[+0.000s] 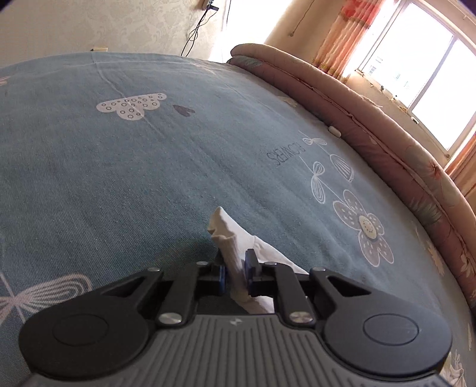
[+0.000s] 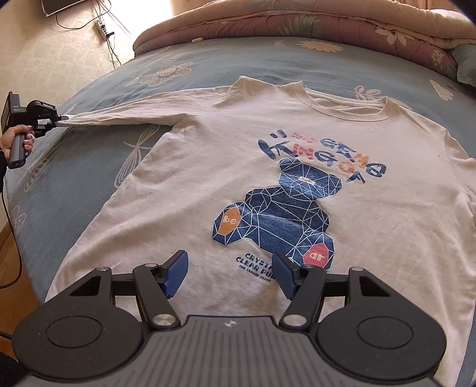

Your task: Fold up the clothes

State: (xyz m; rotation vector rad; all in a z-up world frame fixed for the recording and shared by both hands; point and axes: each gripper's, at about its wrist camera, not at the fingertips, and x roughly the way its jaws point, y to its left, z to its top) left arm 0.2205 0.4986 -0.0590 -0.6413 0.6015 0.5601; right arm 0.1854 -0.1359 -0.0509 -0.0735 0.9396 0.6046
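White long-sleeve shirt (image 2: 297, 154) lay face up and spread flat on the blue flower-print bedsheet (image 2: 208, 62), collar toward the far side, blue bear print (image 2: 276, 214) in the middle of the chest. Folded pink quilt (image 2: 297, 26) sat along the far edge of the bed.

Left gripper (image 1: 236, 274) was clamped on the sleeve cuff (image 1: 226, 235); cream ribbed fabric was pinched between the blue pads (image 1: 251, 265). In the right wrist view, that sleeve (image 2: 125, 116) was stretched out straight to the left, lifted off the sheet at the cuff end, with a hand (image 2: 16, 138) on the gripper handle at the left edge of the bed.

Right gripper (image 2: 230, 275) hovered over the near hem area of the shirt, jaws apart, nothing between the pads. Could not tell if the fingertips touched the fabric.
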